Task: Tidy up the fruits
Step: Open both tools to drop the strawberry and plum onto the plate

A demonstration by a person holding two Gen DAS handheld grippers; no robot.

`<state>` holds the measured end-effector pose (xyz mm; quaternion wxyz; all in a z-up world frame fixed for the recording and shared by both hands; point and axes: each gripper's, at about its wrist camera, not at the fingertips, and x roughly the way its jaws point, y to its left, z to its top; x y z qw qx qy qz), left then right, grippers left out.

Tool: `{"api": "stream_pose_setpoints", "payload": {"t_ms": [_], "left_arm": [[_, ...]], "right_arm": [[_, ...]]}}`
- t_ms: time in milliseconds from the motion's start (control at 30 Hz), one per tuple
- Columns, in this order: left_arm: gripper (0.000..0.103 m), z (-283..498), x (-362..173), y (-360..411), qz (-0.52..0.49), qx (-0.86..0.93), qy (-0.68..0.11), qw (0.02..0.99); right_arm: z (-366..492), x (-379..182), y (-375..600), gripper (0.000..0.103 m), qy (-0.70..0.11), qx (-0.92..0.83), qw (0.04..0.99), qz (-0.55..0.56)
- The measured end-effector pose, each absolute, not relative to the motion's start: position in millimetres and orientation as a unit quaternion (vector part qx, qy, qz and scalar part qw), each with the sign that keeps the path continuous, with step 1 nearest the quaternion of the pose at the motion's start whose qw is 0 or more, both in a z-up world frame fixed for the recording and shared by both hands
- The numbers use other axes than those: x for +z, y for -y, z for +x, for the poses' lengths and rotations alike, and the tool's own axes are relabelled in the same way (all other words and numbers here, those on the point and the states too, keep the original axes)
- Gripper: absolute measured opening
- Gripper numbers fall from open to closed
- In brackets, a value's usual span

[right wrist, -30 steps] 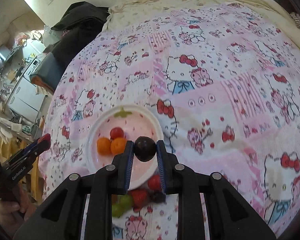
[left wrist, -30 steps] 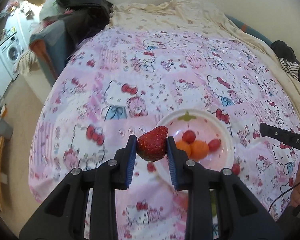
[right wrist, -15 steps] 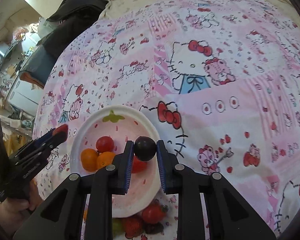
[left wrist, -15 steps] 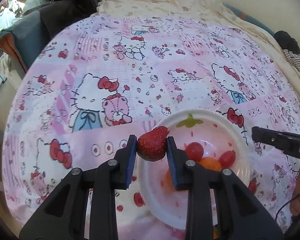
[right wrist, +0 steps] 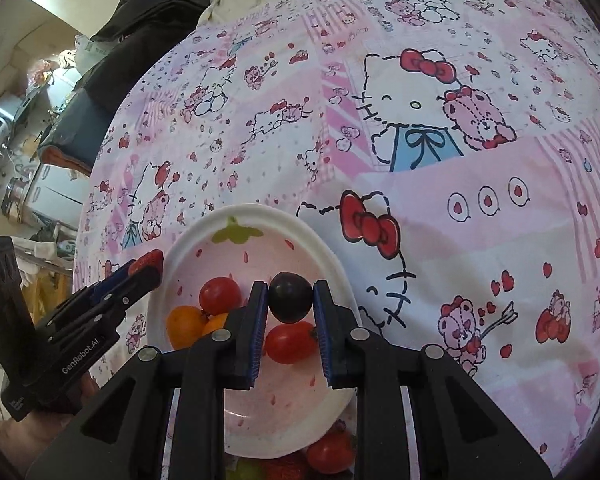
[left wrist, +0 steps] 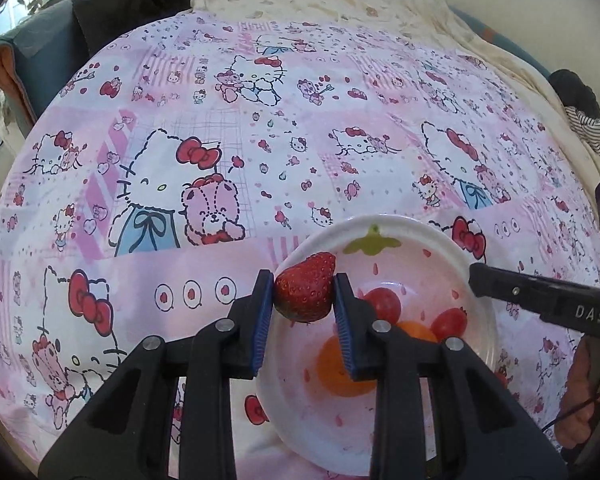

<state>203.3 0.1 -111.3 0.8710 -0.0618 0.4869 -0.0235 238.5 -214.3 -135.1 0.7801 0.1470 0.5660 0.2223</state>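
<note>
Spreading across both views, a pink cartoon-cat bedsheet (left wrist: 228, 152) covers the bed, and on it sits a white strawberry-print plate (right wrist: 324, 248). Over the plate's near-left rim the left gripper (left wrist: 304, 296) has its blue pads clamped on a red strawberry (left wrist: 306, 292). The right gripper (right wrist: 290, 298) hangs above the plate's middle, its pads pinched on a dark round grape (right wrist: 291, 297). Inside the plate lie two orange fruits (right wrist: 186, 322) touching a red cherry tomato (right wrist: 220, 295), with another red tomato (right wrist: 290, 342) just beside them. More loose fruit (right wrist: 330, 452) lies on the sheet at the plate's near edge
</note>
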Motion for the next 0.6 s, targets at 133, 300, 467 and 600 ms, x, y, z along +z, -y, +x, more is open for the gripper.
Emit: {"api": "stream_pose_setpoints", "payload": {"t_ms": [133,300,467,600], "left_arm": [[0.026,203.8,-113.1,-1.3,-0.071,-0.024,-0.492,0.868],[0.027,203.7,-119.3,1.5,-0.077,-0.037,-0.506,0.858],[0.045,204.6,-123.9,4.7,-0.069,-0.038,-0.524,0.848],[0.073,199.9,-113.5,4.4,-0.064,-0.032,-0.494,0.867]], "right_arm": [[238.3,-135.9,214.6,0.027,-0.567,0.222,0.778,0.152],[239.3,-140.0,213.5,0.035,-0.577,0.214,0.773,0.152],[239.8,-129.8,219.0,0.057,-0.562,0.215,0.781,0.166],[240.2,-117.5,224.7,0.072,-0.546,0.217,0.789,0.178]]}}
